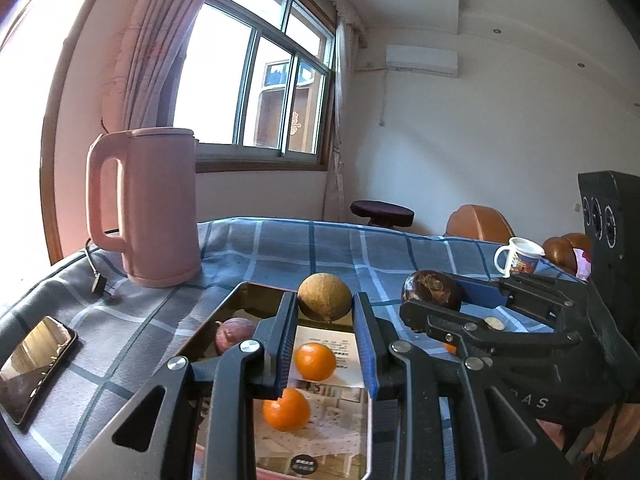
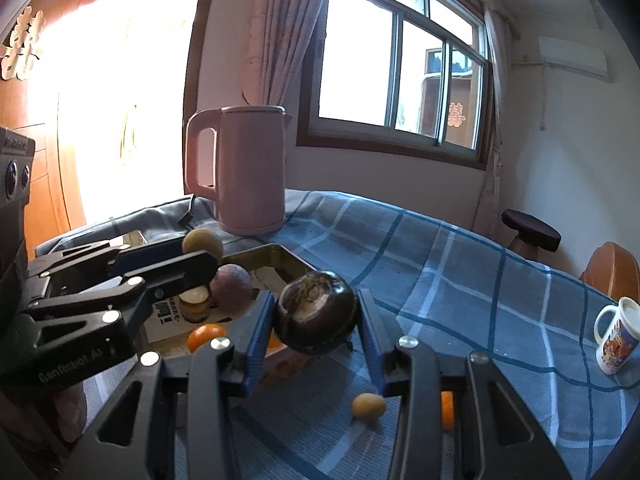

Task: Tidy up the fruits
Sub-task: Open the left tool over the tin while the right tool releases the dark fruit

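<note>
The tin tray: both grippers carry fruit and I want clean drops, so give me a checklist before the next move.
1. Left gripper shut on tan round fruit: ok.
2. Right gripper shut on dark purple fruit: ok.
3. Tin tray has free floor space: ok.
4. Tan fruit over the tray: ok.
5. Purple fruit over the tray: not ok, at its edge.
6. Small yellow fruit on the cloth collected: not ok.

Tan round fruit (image 1: 324, 297) and dark purple fruit (image 2: 316, 312) held above tray, oranges (image 1: 315, 361) inside
</note>
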